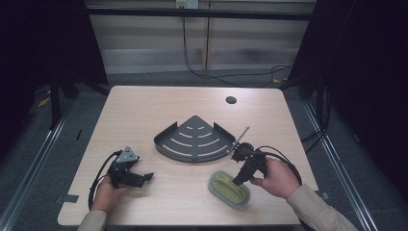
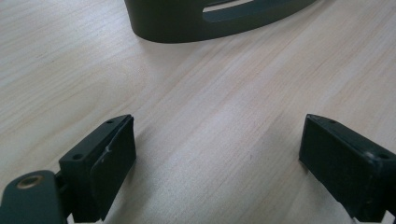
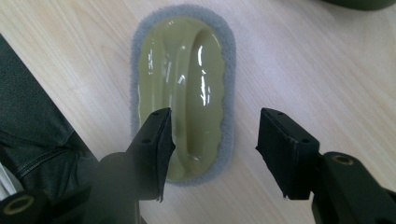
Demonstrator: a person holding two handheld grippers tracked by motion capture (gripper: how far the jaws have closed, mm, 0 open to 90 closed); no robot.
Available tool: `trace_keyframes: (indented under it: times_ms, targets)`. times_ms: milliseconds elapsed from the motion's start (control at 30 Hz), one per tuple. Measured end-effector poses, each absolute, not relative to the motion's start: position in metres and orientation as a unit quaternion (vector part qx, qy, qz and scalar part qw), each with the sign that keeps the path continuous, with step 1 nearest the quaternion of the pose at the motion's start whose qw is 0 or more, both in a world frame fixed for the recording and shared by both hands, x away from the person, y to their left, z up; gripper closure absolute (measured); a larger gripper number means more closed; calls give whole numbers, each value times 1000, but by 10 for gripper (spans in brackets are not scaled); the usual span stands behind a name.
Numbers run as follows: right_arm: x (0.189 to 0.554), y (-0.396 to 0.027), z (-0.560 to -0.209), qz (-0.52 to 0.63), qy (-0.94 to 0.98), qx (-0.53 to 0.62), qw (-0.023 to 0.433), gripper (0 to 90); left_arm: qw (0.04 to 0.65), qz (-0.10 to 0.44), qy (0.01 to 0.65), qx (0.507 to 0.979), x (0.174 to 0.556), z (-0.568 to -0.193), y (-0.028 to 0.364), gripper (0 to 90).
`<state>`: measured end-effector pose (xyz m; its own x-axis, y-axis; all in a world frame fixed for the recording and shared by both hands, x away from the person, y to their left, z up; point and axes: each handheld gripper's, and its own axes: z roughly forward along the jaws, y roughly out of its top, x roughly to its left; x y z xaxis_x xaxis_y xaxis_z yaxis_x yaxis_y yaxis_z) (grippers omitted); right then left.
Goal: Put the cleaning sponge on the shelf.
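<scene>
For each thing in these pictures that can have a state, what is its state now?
Scrubbing pad: flat on the table, olive handle side up, not gripped.
Corner shelf: flat on the table, open side up, nothing in it.
Right gripper: jaws apart above the scrubbing pad, pads not pressing on it.
Left gripper: jaws wide apart over bare table, holding nothing.

Scrub pad (image 3: pixel 182 93) olive-green glossy top, grey felt rim; corner shelf (image 1: pixel 195 139) dk grey, slotted; table (image 1: pixel 144 110) lt woodgrain; grippers blk.
</scene>
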<state>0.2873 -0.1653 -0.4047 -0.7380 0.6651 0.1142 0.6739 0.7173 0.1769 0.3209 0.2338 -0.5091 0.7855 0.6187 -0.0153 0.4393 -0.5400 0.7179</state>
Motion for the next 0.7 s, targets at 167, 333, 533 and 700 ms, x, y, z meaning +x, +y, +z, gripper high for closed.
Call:
trace_keyframes:
  times_ms: [167,333,533,700]
  targets:
    - [285,-153,-400,-94,-935,-341,23,457,371,121,304,869,321,-509,234,104]
    - [284,-144,-402,-85,-940,-329,25,469,371,121,304,869,321,-509,234,104]
    - [284,-136,-409,-72,-943,-323,23,487,371,121,304,869,321,-509,234,104]
    - [284,-131,-414,-61,-946,-318,17,532,371,121,304,869,321,-509,234,104]
